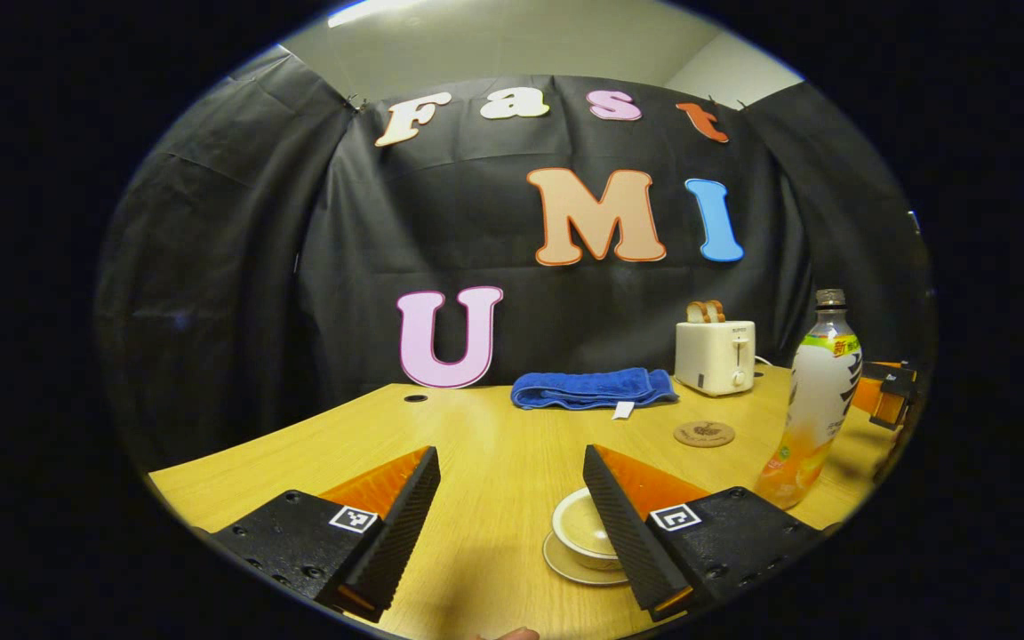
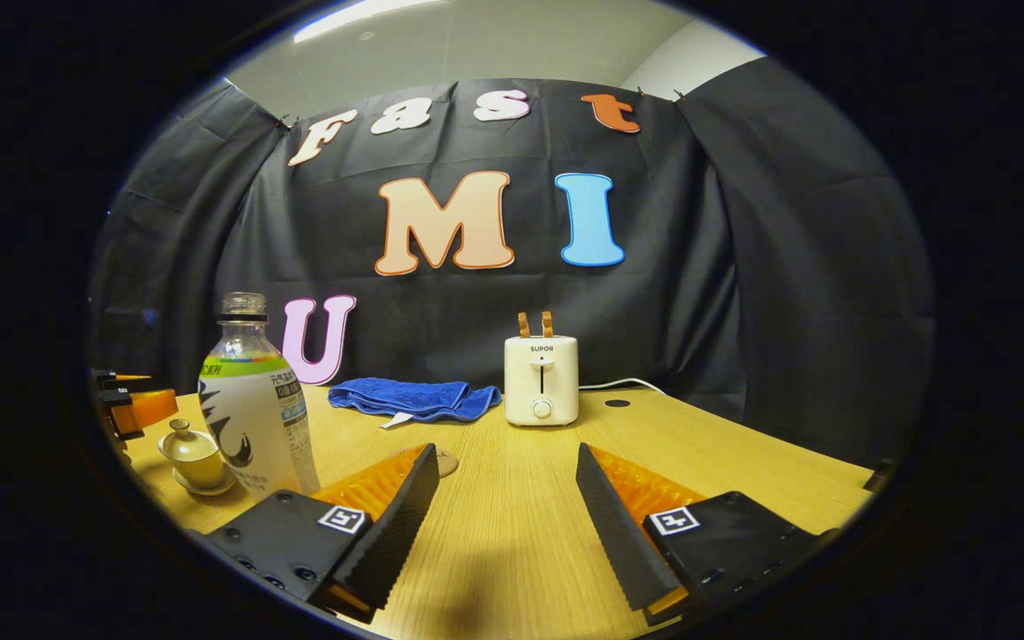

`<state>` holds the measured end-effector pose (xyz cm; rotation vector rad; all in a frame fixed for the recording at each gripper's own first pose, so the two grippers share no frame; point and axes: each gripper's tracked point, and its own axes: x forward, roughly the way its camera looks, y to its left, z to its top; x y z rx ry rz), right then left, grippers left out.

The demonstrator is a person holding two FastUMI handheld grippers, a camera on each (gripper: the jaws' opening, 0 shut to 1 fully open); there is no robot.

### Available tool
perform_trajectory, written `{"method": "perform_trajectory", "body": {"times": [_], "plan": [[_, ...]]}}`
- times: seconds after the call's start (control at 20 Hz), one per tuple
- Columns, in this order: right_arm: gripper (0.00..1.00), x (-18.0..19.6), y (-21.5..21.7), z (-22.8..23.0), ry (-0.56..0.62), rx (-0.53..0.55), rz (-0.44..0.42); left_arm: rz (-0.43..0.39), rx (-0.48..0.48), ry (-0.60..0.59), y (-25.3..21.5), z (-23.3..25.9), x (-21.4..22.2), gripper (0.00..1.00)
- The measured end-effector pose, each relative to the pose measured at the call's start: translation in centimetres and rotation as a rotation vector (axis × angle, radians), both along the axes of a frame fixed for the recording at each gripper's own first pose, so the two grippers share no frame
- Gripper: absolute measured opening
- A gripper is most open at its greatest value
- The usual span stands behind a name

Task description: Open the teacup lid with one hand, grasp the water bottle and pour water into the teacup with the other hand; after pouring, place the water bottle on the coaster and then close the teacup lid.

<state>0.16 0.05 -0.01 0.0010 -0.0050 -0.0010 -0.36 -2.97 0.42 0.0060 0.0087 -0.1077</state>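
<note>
Left gripper (image 1: pixel 509 498) spread wide above the wooden table (image 1: pixel 494 444), nothing between its fingers, and the lidded teacup (image 1: pixel 585 529) on its saucer (image 1: pixel 579 569) sits low just beside the right-hand finger, which hides part of it. Lid's on the cup, you can see that in the right gripper view, little knob on top (image 2: pixel 180 427). Water bottle (image 1: pixel 810 400) stands upright off to the right, cap off it seems, with the round coaster (image 1: pixel 704 434) lying bare just behind and left of it. Right gripper (image 2: pixel 505 502) also wide apart, holding nothing, over open table; the bottle rises just beside its left-hand finger. At the back, a folded blue towel (image 2: pixel 405 397) and a white toaster (image 2: pixel 541 380) with two slices poking up, standing near each other against the black cloth wall
</note>
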Motion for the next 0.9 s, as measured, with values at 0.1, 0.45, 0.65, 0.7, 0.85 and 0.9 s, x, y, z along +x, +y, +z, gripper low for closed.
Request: {"method": "perform_trajectory", "body": {"times": [0.1, 0.45, 0.65, 0.7, 0.85, 0.9], "plan": [[0.98, 0.2, 0.1, -0.2, 0.01, 0.001, 0.005, -0.035, 0.004, 0.006, -1.0, 0.4, 0.1, 0.95], [0.99, 0.1, -0.1, -0.1, 0.009, 0.001, -0.001, -0.142, 0.017, 0.092, -4.4, -1.1, 0.0, 0.95], [0.96, 0.2, -0.1, -0.1, 0.01, 0.002, -0.001, -0.164, 0.036, 0.144, -5.0, -2.1, 0.2, 0.93], [0.96, 0.2, -0.1, -0.2, 0.01, 0.001, -0.001, -0.164, 0.045, 0.155, -4.9, -2.2, 0.3, 0.92], [0.96, 0.2, -0.1, -0.2, 0.009, 0.001, -0.001, -0.183, 0.071, 0.192, -5.4, -3.0, 0.3, 0.87], [0.96, 0.2, -0.1, -0.2, 0.009, 0.001, -0.001, -0.193, 0.077, 0.2, -5.7, -3.1, 0.2, 0.86]]}}
